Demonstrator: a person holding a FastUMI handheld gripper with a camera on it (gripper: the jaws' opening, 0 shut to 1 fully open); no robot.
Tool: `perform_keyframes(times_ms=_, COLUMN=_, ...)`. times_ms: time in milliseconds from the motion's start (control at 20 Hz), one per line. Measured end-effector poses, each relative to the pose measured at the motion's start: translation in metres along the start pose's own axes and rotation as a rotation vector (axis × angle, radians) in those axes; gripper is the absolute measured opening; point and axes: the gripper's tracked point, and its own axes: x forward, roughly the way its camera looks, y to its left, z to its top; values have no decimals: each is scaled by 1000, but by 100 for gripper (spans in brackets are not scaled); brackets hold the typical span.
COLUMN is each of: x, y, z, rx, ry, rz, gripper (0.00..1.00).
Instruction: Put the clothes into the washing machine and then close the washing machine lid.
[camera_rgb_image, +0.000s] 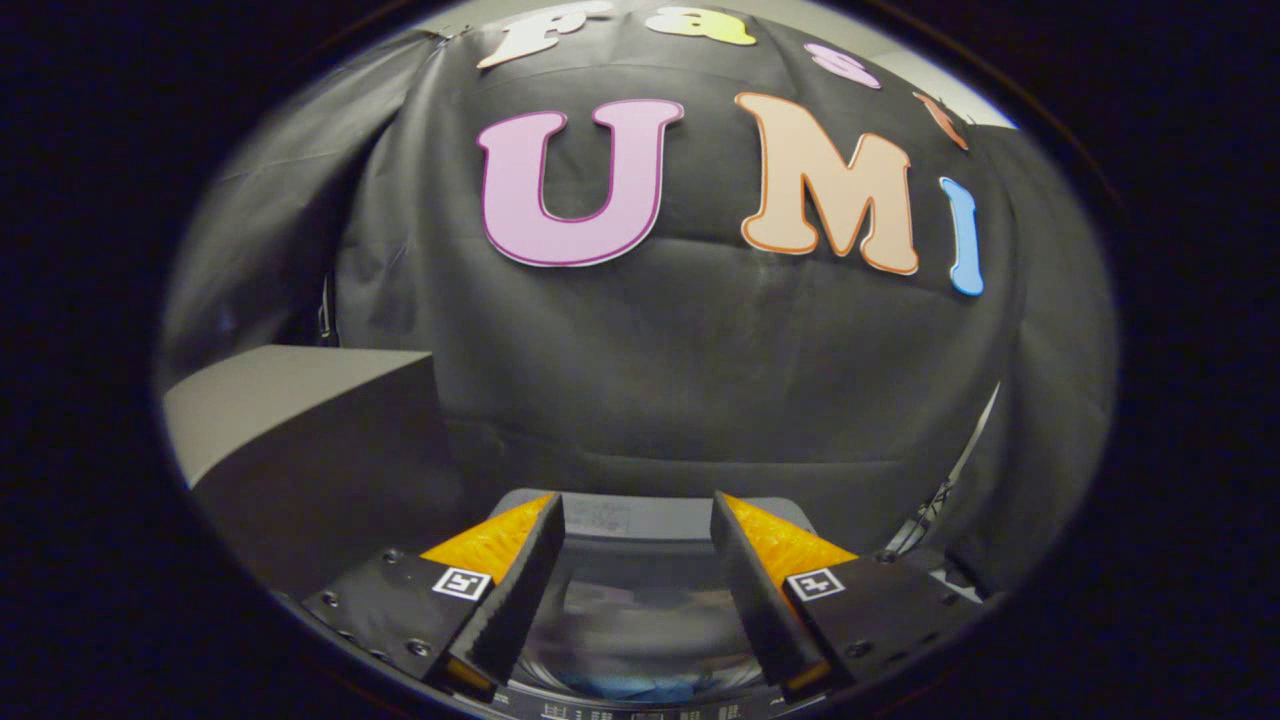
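Two fingers of the gripper (637, 515) stand released, spread well apart, holding and touching nothing. Between and below them, at six o'clock, lies the washing machine (640, 590), its lid (640, 610) down and see-through; something blue, likely the clothes (640, 686), shows blurred under it. The machine's long axis I cannot tell. At nine o'clock sits a grey box (300, 420). Black cloth wall (700, 370) hangs beyond, from ten to two o'clock.
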Motion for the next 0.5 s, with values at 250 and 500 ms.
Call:
perform_keyframes(times_ms=250, x=-21, y=-4, z=1, rx=22, ry=-40, rz=11, gripper=92)
perform_keyframes(times_ms=500, x=-46, y=-14, z=7, rx=9, ry=-88, rz=16, gripper=92)
